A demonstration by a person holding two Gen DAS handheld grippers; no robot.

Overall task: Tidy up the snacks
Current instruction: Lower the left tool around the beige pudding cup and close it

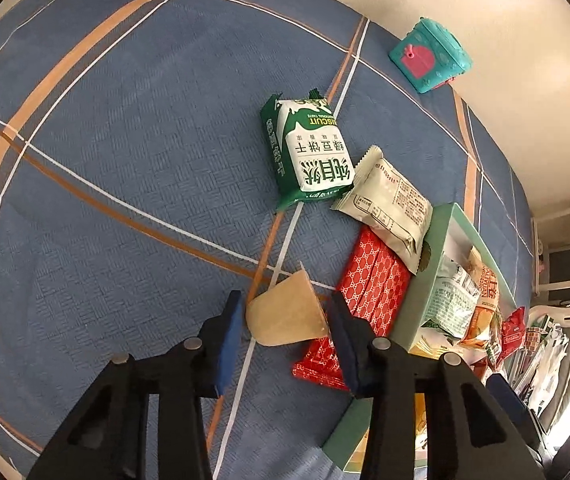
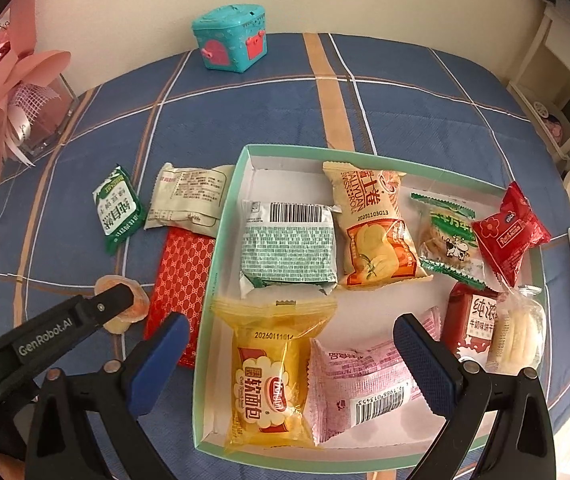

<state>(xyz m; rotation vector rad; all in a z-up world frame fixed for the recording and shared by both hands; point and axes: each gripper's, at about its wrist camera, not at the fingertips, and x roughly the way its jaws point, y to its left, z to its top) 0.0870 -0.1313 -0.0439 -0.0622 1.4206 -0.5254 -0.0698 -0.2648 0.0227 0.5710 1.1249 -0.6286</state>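
The left gripper (image 1: 287, 320) is pinching a small jelly cup (image 1: 285, 312) on the blue plaid tablecloth (image 1: 125, 160), one blue pad pressing each side. The cup is lying tipped over, its sealed wide end facing the camera in the left wrist view, with a corner of the seal film pointing away up the cloth; its short axis is running roughly along the gripper's line of sight. It is sitting just beside the red patterned packet (image 1: 373, 292), outside the box.

That red packet is lying flat with its long axis parallel to the box's near wall. Beyond it, a cream packet (image 1: 389, 212) is resting partly on it and against the box corner, and a green mung-bean biscuit packet (image 1: 309, 152) is lying further out.

The mint-green cardboard box (image 2: 221, 240) is holding a teal barcode packet (image 2: 289, 244), a Swiss roll packet (image 2: 377, 232), a yellow soft-bread packet (image 2: 269, 380), a pink packet (image 2: 365, 384) and several smaller snacks.

The right gripper (image 2: 293, 360) is hovering over the box, jaws spread wide, gripping nothing.

A teal toy chest (image 2: 231, 38) is standing at the cloth's far edge.
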